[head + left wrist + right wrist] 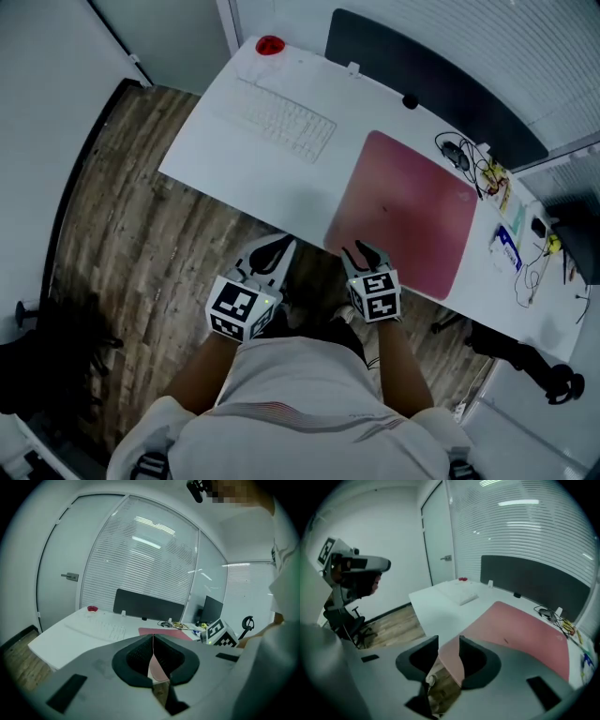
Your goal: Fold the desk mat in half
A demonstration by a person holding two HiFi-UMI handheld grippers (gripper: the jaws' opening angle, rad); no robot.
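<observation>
Wood-plank floor (141, 253) lies below the person, whose white shirt (300, 403) fills the nearest part of the head view. Next, the left gripper (272, 251): held over the floor just short of the white surface (234, 159); its fingers (133, 660) are together, tips meeting in one thin line, with nothing between them. Beside it, the right gripper (364, 251): tips at the near left corner of the desk mat (408, 211); its fingers (417, 658) stand apart with a clear gap, the pads pressing on nothing. The mat's corner shows through that gap, but whether it sits between the pads or beyond them cannot be told. The desk mat is pink-red with rounded corners, lies flat and unfolded on the right part of the surface, and reaches the surface's near edge. Left of it and apart from it is a white keyboard (281, 120). A tangle of dark cables (459, 150) is just past the mat's far right corner. A small red object (270, 44) is at the surface's far left corner. A dark divider panel (422, 80) stands upright along the far edge. Farthest is a glass wall with horizontal blinds (150, 559), with a door handle (70, 577) to its left.
</observation>
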